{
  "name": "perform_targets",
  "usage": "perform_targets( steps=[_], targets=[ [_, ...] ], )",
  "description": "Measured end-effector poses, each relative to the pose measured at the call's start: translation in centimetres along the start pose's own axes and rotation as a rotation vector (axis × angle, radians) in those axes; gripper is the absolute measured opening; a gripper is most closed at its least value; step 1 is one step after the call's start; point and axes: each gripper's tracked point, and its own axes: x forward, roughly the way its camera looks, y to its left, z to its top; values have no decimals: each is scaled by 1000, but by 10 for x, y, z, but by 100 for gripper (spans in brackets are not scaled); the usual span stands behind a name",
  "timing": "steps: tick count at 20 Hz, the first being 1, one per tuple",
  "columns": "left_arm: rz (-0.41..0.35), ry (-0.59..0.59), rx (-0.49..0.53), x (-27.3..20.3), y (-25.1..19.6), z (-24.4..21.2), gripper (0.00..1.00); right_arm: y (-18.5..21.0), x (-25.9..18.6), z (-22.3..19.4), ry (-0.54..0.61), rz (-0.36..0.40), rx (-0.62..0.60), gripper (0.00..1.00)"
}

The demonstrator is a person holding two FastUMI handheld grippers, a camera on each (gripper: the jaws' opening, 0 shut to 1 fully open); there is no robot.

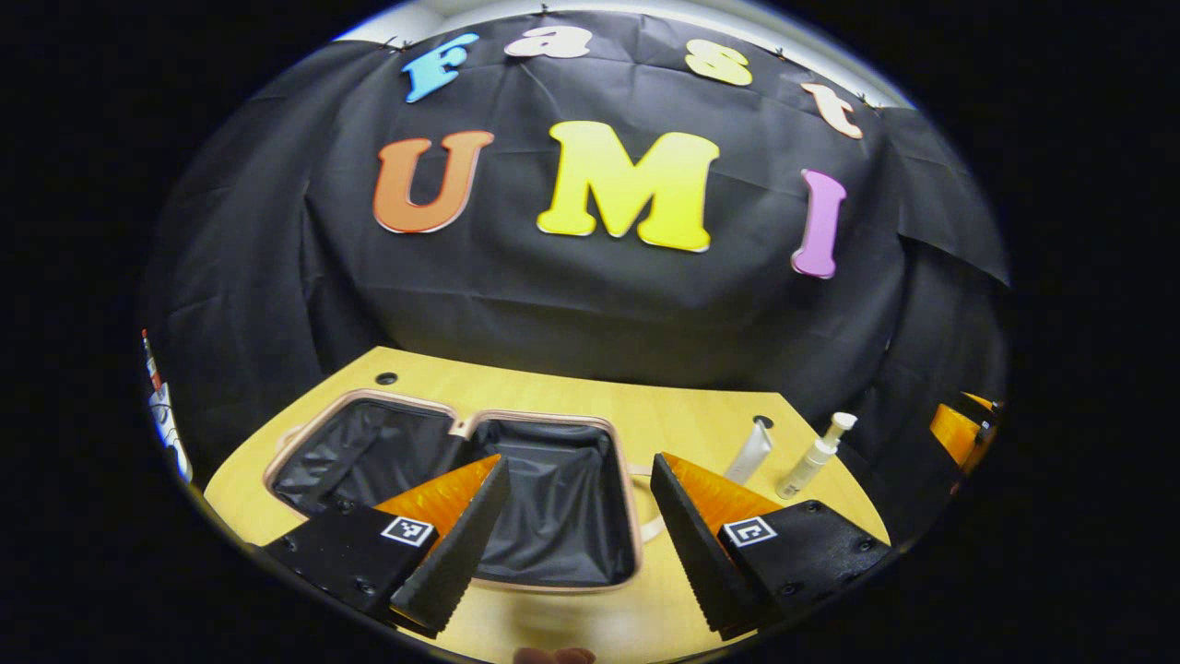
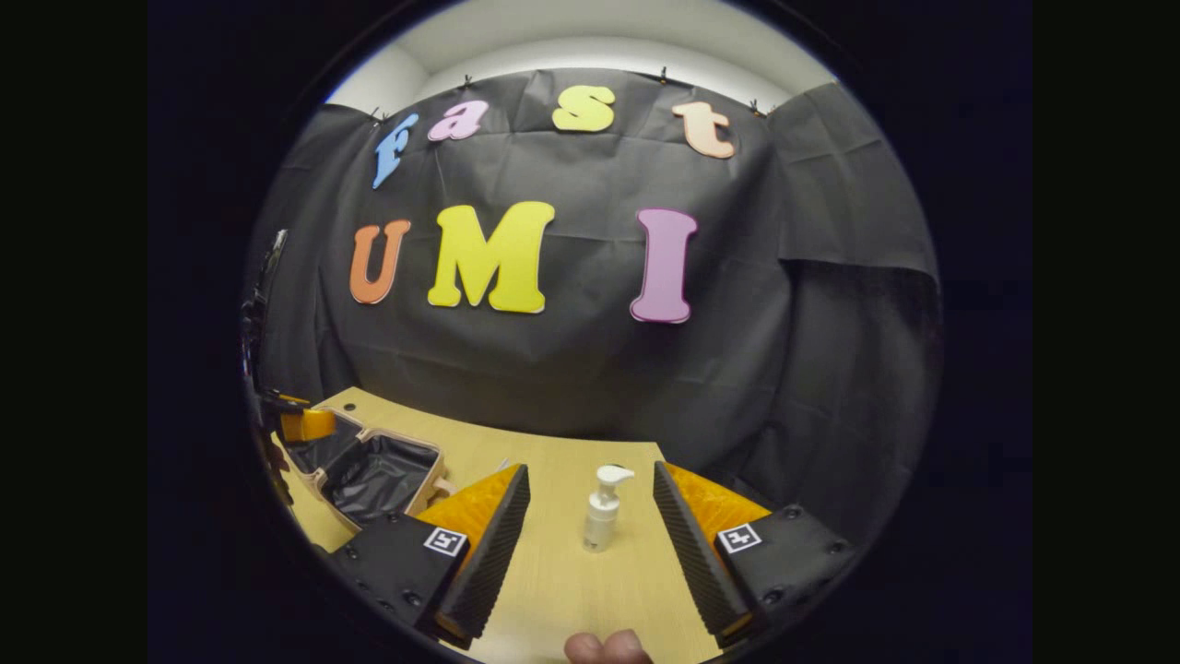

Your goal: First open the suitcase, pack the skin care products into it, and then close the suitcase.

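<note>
My right gripper (image 2: 590, 544) hangs released, jaws framing the pump bottle (image 2: 602, 508) that stands on the table (image 2: 553, 590), lined up to take it. My left gripper (image 1: 576, 530), also released, waits over the open suitcase (image 1: 553, 498); a tube (image 1: 751, 452) lies nearby.

A wooden table (image 1: 572, 406) carries an open suitcase (image 1: 553, 516), tube (image 1: 749, 454) and pump bottle (image 2: 601, 510).

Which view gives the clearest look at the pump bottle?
The right gripper view: the pump bottle stands upright on the table, centred ahead of the open right claw. In the left gripper view it is small and off to the right, beside a tube.
</note>
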Motion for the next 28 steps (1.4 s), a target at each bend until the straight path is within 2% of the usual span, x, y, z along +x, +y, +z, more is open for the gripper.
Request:
perform_targets(
  steps=[2, 3, 7, 12, 15, 22, 25, 28],
  targets=[
    [-84, 18, 28, 13, -40, -11, 98, -15, 0, -10, 20, -6, -3, 80],
    [-165, 24, 59, 22, -77, -20, 98, -29, 1, -16, 35, -20, -4, 80],
    [-252, 61, 122, 45, -123, -45, 98, -60, 1, -28, 70, -62, -7, 80],
    [-261, 98, 152, 88, -158, -88, 98, -98, -9, -40, 125, -121, -32, 80],
    [-250, 121, 137, 114, -163, -106, 98, -109, -11, -51, 162, -134, -46, 80],
    [-218, 153, 136, 166, -161, -139, 100, -103, 13, -65, 208, -101, -54, 80],
    [-233, 164, 153, 178, -168, -147, 96, -108, 20, -65, 216, -106, -60, 80],
    [-214, 192, 145, 195, -168, -154, 96, -114, 25, -66, 227, -118, -57, 80]
  ],
)
